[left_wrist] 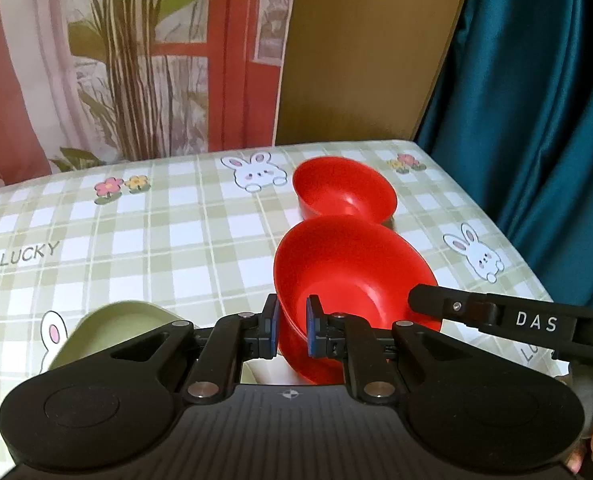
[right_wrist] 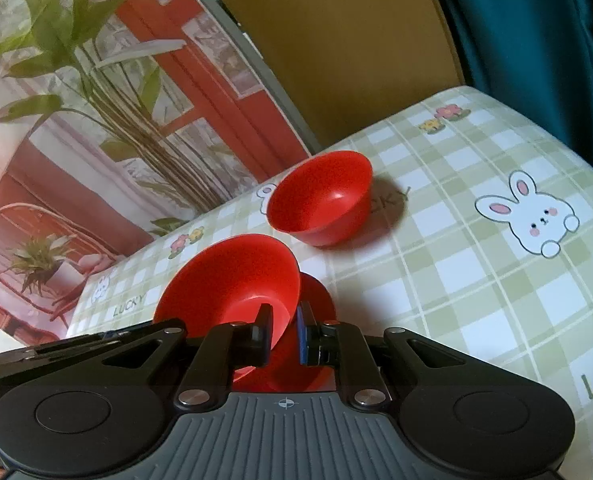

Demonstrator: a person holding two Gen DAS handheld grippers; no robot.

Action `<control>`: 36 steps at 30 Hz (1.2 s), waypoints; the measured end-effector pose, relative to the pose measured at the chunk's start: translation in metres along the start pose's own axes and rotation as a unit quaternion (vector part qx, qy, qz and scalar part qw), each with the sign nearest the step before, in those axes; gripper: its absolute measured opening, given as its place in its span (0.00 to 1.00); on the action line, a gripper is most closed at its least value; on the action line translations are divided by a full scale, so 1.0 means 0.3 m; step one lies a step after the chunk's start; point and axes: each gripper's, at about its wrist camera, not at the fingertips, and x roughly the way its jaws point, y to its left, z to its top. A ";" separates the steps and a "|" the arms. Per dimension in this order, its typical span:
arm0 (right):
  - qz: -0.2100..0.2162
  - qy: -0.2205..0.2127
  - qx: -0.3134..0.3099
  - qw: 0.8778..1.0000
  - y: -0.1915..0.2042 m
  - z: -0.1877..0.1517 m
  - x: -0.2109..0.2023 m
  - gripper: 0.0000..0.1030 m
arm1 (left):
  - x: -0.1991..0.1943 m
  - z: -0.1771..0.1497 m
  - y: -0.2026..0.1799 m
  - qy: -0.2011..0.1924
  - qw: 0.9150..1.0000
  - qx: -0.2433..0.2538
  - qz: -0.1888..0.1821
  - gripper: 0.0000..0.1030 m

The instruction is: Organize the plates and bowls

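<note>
Left wrist: both hand-held grippers, left [left_wrist: 292, 330] and right [right_wrist: 284, 334], clamp one tilted red bowl [left_wrist: 352, 280]

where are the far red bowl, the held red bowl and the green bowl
far red bowl [right_wrist: 320, 200]: right wrist view, inner wall
held red bowl [left_wrist: 352, 264]: left wrist view, inner wall
green bowl [left_wrist: 116, 332]: left wrist view, inside

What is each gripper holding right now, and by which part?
Both grip the near red bowl by its rim: left gripper at the near edge, right gripper at the opposite side.
</note>
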 end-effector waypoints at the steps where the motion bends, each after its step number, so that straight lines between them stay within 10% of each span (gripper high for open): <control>1: 0.000 0.000 0.001 1.000 -0.004 -0.002 0.001 0.13 | 0.006 -0.002 -0.004 0.003 1.000 0.003 0.002 0.14; 21: -0.021 0.002 -0.023 1.000 -0.023 -0.016 0.014 0.13 | 0.047 -0.018 -0.021 0.023 1.000 0.010 0.010 0.16; 25: -0.026 -0.002 -0.027 0.999 -0.025 -0.013 0.007 0.15 | 0.046 -0.015 -0.013 0.020 1.000 0.002 0.016 0.35; 36: -0.043 -0.047 -0.089 0.994 -0.002 0.090 -0.008 0.17 | 0.022 0.101 0.017 -0.040 0.999 -0.026 -0.013 0.38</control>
